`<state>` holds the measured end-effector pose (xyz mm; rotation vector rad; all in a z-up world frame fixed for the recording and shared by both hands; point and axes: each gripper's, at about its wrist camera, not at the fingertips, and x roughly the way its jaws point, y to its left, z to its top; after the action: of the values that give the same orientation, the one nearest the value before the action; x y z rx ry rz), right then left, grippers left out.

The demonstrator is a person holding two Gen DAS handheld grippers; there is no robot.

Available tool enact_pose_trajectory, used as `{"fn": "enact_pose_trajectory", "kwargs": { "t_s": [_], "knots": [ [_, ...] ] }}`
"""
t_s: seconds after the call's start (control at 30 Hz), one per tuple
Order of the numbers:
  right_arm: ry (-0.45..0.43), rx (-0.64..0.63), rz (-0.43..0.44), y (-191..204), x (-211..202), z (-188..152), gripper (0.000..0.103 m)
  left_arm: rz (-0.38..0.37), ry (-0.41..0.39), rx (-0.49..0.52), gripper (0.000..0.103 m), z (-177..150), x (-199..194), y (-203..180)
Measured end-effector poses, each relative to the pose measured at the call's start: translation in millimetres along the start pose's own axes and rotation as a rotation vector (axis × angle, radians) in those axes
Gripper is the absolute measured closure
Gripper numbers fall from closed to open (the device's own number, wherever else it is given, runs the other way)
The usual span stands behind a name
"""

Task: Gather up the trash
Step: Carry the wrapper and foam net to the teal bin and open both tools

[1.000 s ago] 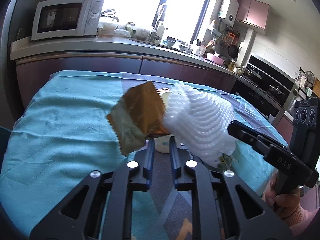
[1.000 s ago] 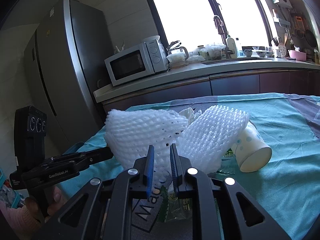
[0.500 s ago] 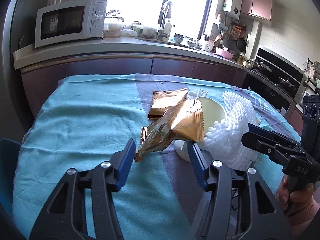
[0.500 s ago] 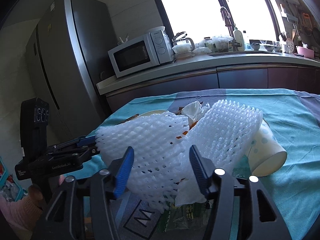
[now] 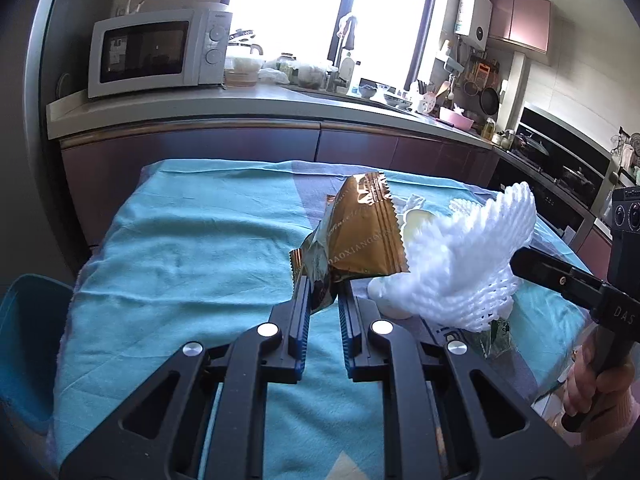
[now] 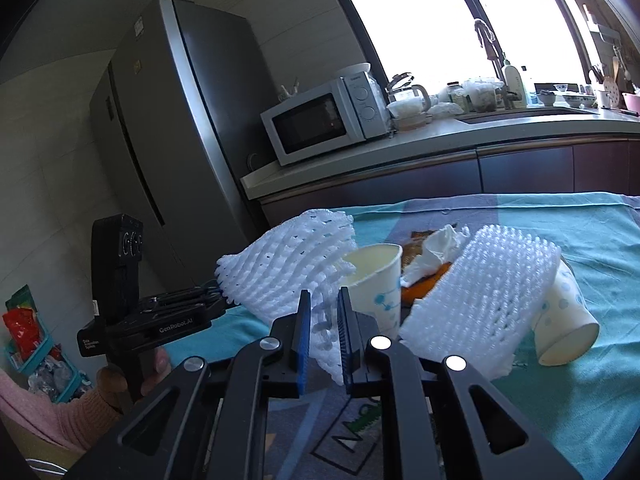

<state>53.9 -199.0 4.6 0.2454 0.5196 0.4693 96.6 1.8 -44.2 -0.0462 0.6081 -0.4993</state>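
Note:
My left gripper (image 5: 324, 292) has its jaws closing, pinching the lower corner of a gold snack wrapper (image 5: 364, 236) that stands up above the turquoise tablecloth (image 5: 192, 248). The jaws of my right gripper (image 6: 322, 304) are closing too, clamped on a white foam fruit net (image 6: 288, 268) lifted off the table; the same foam net (image 5: 460, 264) shows right of the wrapper. Behind it stands an upright paper cup (image 6: 376, 280). A second foam net (image 6: 484, 292) leans on a tipped dotted paper cup (image 6: 568, 320). A crumpled tissue (image 6: 436, 252) lies behind them.
A kitchen counter with a microwave (image 5: 156, 52) runs along the far side, and a tall fridge (image 6: 180, 140) stands at its end. A blue chair (image 5: 28, 340) sits at the table's left. A green packet (image 5: 496, 336) lies under the held net.
Both grippers stood open half a second ago and have closed again. The left one has taken the gold wrapper up off the cloth; the right one has re-gripped the foam net.

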Motion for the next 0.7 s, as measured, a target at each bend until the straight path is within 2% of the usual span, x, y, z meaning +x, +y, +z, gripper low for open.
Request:
{"fn": "enact_pose_trajectory", "kwargs": {
  "t_s": [0.17,0.37,0.57,0.7],
  "knots": [
    [0.029,-0.002,0.079,19.6,21.9,10.7,0.091,0.110,-0.033,-0.054,0.089,-3.3,-36.7,44.3],
    [0.097,-0.017,0.172,52.3,71.8,22.2,0.091,0.280,-0.063,-0.116,0.089,-10.4,-81.4,103.3],
    [0.166,-0.063,0.256,93.9,126.0,32.7,0.091,0.420,-0.063,-0.191,0.089,-17.7,-108.3,164.9],
    [0.216,-0.076,0.295,118.0,161.7,35.6,0.091,0.488,-0.034,-0.239,0.089,-24.6,-114.2,202.4]
  ]
}}
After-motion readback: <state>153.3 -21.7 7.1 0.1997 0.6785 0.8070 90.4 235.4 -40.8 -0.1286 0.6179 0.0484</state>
